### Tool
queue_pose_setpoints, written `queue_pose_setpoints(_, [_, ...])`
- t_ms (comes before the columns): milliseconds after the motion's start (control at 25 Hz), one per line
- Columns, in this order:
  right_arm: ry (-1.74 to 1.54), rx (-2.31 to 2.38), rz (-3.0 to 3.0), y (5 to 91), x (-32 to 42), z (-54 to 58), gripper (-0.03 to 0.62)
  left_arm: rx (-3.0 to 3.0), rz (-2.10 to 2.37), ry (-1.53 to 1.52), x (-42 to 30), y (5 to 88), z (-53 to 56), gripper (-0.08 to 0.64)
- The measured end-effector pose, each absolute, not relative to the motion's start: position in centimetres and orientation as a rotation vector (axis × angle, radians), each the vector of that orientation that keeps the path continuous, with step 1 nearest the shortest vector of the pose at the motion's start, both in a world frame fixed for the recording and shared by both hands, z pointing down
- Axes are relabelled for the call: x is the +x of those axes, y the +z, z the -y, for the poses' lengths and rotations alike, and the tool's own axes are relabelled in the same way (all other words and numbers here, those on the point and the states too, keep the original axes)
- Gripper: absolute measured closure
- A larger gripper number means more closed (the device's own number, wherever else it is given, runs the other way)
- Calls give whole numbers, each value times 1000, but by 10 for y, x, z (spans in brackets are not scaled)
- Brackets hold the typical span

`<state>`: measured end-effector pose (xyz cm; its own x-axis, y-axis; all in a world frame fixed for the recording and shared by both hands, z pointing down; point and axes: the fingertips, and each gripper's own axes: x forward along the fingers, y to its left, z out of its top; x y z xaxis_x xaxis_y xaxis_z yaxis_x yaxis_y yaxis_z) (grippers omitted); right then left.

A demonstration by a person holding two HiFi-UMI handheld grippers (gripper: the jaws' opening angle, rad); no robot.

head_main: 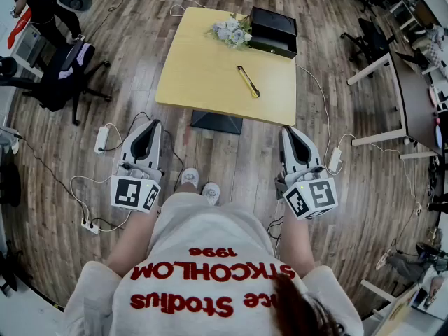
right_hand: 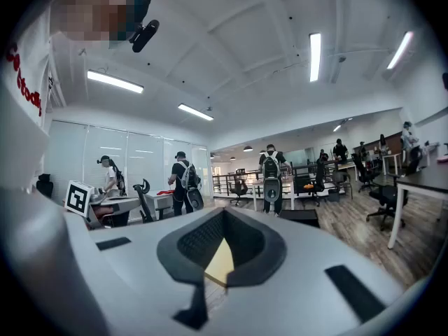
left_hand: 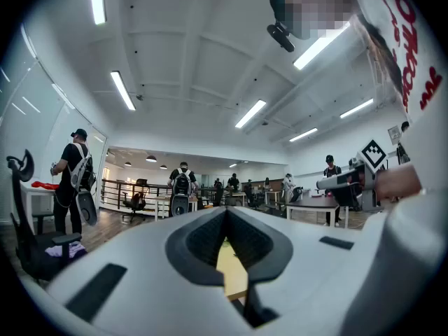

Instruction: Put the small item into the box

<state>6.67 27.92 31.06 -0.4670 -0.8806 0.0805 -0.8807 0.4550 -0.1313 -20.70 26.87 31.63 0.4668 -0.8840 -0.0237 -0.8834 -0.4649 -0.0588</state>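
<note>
Left gripper view: the left gripper [left_hand: 225,213] is shown with its jaws pressed together at the tips, and nothing is pinched between them. In the right gripper view, the right gripper [right_hand: 224,217] is closed in the same way and is likewise empty. In the head view both are held low, one at each side of the person's waist, pointed forward over the wooden floor [head_main: 84,180], each with its marker cube nearest the body. The person's white shoes [head_main: 200,184] are seen between them, just below a grey sweatshirt [head_main: 210,257] with red lettering.

Ahead of the jaws stands a yellow table [head_main: 203,68] on a dark base. The small item [head_main: 248,81] (slender, gold-coloured with a dark edge) lies flat and diagonal on the right half of the tabletop. It is well apart from both grippers and is touched by neither. The black box [head_main: 274,31] sits at the far right corner of the table, apart from the small item, and a bouquet of pale flowers [head_main: 231,31] is placed just beside the box's left end.

On the floor to the left a white power strip [head_main: 101,138] and loose cables are seen. A dark office chair [head_main: 63,75] stands farther left, and another desk [head_main: 413,96] is seen at the right edge.
</note>
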Motion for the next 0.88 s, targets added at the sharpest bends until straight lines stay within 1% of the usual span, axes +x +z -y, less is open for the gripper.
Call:
queue_pose_setpoints(480, [270,1640,2683,313,86,-277,588,-2635,-1579,-19,-199,315,-262,554])
queue_pose_setpoints(880, [320,1643,2685,322,92,-255,588,-2679,-1545,-3,-187,323,-235,554])
